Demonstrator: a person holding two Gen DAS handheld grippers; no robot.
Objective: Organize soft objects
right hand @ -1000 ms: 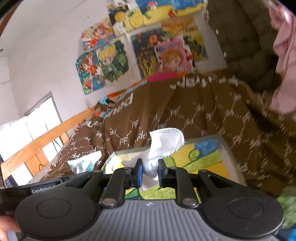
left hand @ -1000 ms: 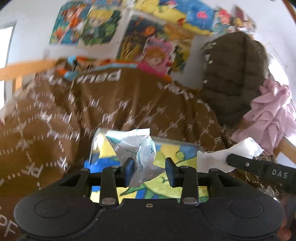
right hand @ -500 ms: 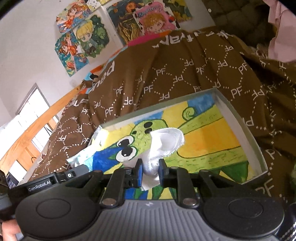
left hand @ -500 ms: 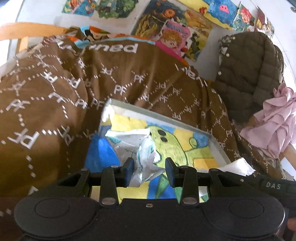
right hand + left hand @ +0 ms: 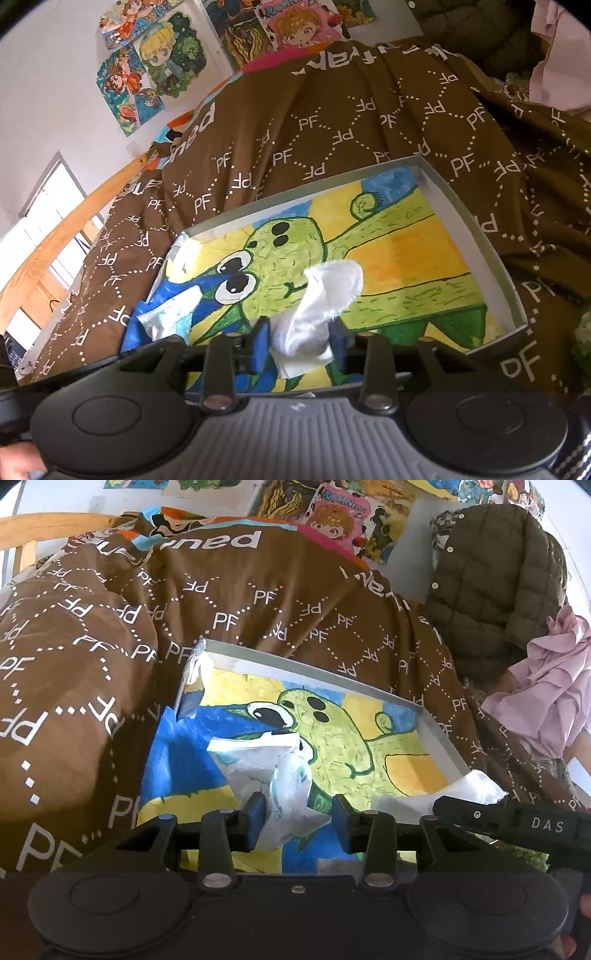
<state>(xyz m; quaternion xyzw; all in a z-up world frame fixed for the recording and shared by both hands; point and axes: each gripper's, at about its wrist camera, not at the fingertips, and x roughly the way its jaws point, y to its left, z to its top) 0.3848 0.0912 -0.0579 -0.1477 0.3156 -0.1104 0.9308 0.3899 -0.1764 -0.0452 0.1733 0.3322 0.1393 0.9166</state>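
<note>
White cloth (image 5: pixel 317 314) and printed cloth (image 5: pixel 269 771) sit in tray (image 5: pixel 476 229).

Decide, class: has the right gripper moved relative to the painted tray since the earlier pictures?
Yes. The right gripper has come down over the painted tray, its jaws just opening around the white cloth.

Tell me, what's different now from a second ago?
Both grippers sank toward the painted tray. The right gripper has just been opening its jaws, letting go of the white cloth between them. The left gripper has widened slightly around the printed tissue. The tray hasn't moved.
</note>
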